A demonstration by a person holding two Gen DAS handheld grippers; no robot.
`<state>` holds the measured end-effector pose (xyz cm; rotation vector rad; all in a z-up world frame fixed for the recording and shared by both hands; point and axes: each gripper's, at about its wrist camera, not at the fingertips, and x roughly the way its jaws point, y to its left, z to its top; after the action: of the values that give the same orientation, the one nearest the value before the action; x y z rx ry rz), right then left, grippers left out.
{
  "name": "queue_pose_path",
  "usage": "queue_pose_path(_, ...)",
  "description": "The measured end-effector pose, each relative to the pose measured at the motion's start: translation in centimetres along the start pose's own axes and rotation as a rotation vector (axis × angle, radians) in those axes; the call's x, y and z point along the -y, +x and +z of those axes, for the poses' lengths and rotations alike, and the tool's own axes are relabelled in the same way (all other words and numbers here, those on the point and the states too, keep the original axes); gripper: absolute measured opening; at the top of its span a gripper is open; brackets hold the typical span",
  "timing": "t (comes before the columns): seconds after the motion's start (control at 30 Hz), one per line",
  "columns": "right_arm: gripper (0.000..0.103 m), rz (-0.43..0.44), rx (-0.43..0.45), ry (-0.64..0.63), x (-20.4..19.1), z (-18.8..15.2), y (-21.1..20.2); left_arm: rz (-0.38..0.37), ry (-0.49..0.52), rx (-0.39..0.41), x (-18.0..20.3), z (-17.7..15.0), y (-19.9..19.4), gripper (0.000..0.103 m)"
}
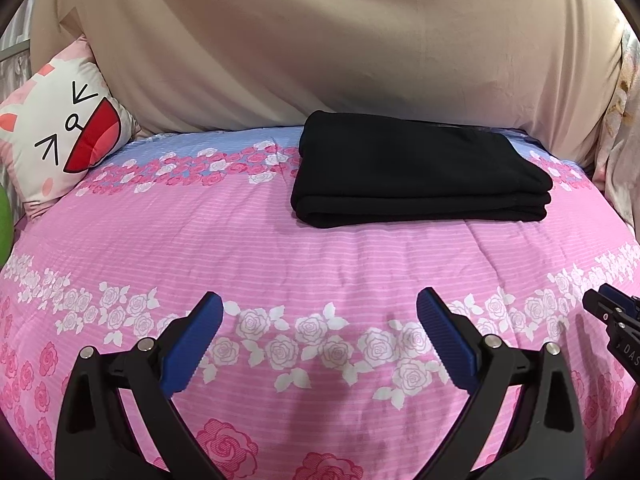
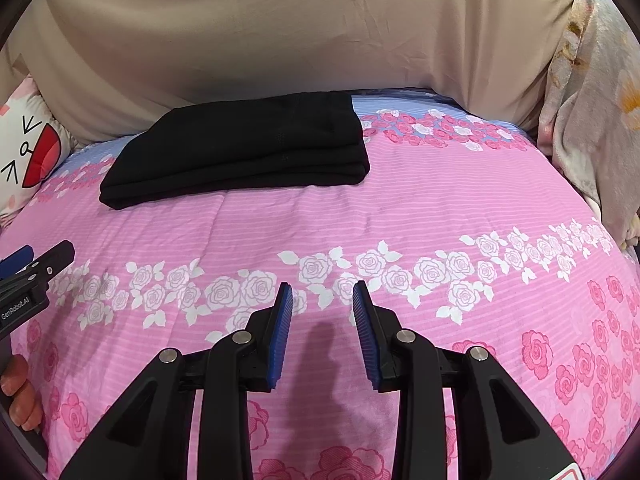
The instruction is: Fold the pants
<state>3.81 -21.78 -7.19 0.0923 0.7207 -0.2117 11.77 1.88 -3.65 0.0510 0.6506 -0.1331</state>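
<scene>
**Ana:** On the far left of the bed, a cat-face cushion [image 1: 60,136] leans against the beige cloth [image 1: 320,48] that hangs behind everything. What do you have in the middle?

**Ben:** Pink rose-print bedspread [image 1: 240,248] right across, blue band at the back. The black pants [image 1: 416,172] lie folded into a flat stack of layers near that back edge, just in front of the beige cloth, well apart from both tools.

**Ana:** And the left gripper [image 1: 319,308]?

**Ben:** It hovers low over the white-rose band, its blue fingers [image 1: 192,348] spread wide, nothing between them. From the right wrist view its tip pokes in at the left edge, with the person's fingertips [image 2: 18,396] showing below it.

**Ana:** Moving right, the right gripper [image 2: 322,300]?

**Ben:** Also over the white roses, its blue fingers [image 2: 280,336] parted with a narrower gap, holding nothing. In that view the pants [image 2: 240,152] sit up and to the left.

**Ana:** Far right?

**Ben:** A pale floral blanket [image 2: 592,112] bunched at the bed's edge.
</scene>
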Motion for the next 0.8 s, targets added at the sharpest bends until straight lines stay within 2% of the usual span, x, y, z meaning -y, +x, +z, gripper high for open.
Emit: queue_pose_path(0.8, 0.032, 0.001, -0.002, -0.004, 0.04, -0.07, 0.07, -0.001, 0.013, 0.031, 0.16, 0.06, -0.61, 0.095)
